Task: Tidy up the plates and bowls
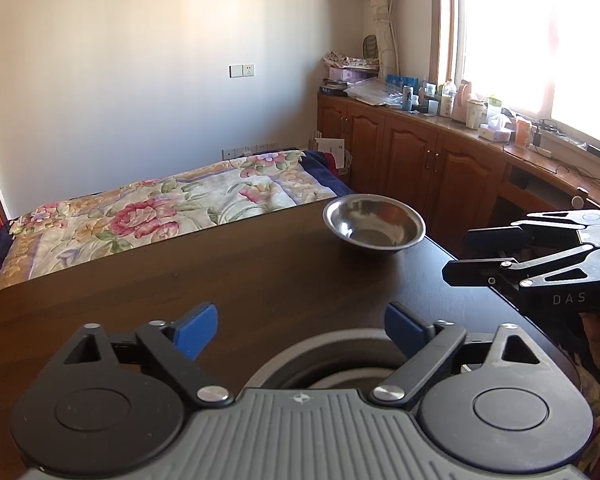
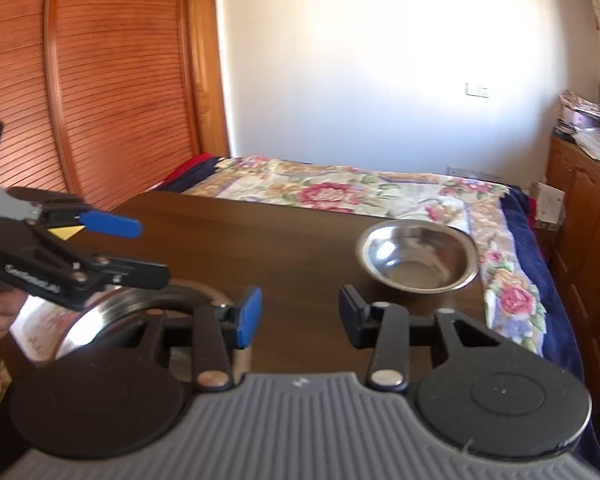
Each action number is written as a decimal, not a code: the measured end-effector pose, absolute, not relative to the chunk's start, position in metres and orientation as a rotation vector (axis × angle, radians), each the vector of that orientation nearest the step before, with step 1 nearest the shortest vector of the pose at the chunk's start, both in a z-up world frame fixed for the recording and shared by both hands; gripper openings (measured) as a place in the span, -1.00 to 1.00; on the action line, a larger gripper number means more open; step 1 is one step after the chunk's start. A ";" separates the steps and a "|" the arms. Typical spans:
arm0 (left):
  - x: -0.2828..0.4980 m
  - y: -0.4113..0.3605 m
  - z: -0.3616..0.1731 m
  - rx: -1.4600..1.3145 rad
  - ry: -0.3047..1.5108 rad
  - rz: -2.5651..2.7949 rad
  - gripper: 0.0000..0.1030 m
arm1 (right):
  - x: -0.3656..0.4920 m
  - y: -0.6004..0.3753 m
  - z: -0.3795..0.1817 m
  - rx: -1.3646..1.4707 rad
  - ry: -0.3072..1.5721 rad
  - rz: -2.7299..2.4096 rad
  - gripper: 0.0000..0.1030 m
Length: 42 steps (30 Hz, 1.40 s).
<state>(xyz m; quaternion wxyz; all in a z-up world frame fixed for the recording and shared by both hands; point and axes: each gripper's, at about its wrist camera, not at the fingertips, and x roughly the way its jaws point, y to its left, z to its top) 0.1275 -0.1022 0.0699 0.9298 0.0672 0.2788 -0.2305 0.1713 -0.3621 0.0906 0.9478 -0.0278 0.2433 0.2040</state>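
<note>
A steel bowl (image 1: 375, 225) stands near the far right corner of the dark wooden table (image 1: 220, 272); it also shows in the right wrist view (image 2: 418, 256). A second, larger round dish (image 1: 340, 364) sits at the near edge, right under my left gripper (image 1: 300, 330), which is open and empty above it. In the right wrist view this dish (image 2: 112, 316) shows a shiny steel side. My right gripper (image 2: 298, 316) is open and empty, short of the steel bowl. It appears from the side in the left wrist view (image 1: 456, 252), to the right of the bowl.
A bed with a floral cover (image 1: 172, 204) lies just behind the table. Wooden cabinets (image 1: 420, 152) with a cluttered top run along the window on the right. A slatted wooden wardrobe (image 2: 100, 92) stands at the left.
</note>
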 end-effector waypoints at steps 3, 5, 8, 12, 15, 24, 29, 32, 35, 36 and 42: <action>0.136 -0.106 0.073 0.134 0.577 -0.479 0.88 | 0.179 -0.371 0.089 -0.053 0.486 0.375 0.24; 0.141 -0.109 0.075 0.137 0.581 -0.483 0.88 | 0.184 -0.377 0.088 -0.055 0.478 0.348 0.35; 0.150 -0.117 0.078 0.146 0.583 -0.492 0.88 | 0.194 -0.386 0.087 -0.035 0.473 0.320 0.62; 0.162 -0.131 0.083 0.167 0.577 -0.520 0.86 | 0.207 -0.395 0.086 -0.029 0.461 0.298 0.76; 0.173 -0.140 0.085 0.165 0.582 -0.549 0.80 | 0.217 -0.401 0.085 -0.028 0.455 0.285 0.76; 0.204 -0.180 0.082 0.217 0.591 -0.584 0.45 | 0.245 -0.416 0.071 -0.007 0.469 0.270 0.68; 0.224 -0.197 0.076 0.218 0.621 -0.593 0.27 | 0.258 -0.424 0.063 0.003 0.493 0.262 0.43; 0.236 -0.206 0.070 0.230 0.636 -0.582 0.16 | 0.266 -0.431 0.060 0.019 0.505 0.262 0.29; 0.250 -0.212 0.064 0.222 0.665 -0.571 0.09 | 0.273 -0.437 0.056 0.039 0.514 0.261 0.17; 0.254 -0.214 0.062 0.217 0.675 -0.569 0.06 | 0.276 -0.439 0.055 0.048 0.517 0.262 0.15; 0.273 -0.222 0.049 0.213 0.722 -0.549 -0.03 | 0.283 -0.448 0.048 0.092 0.538 0.274 -0.01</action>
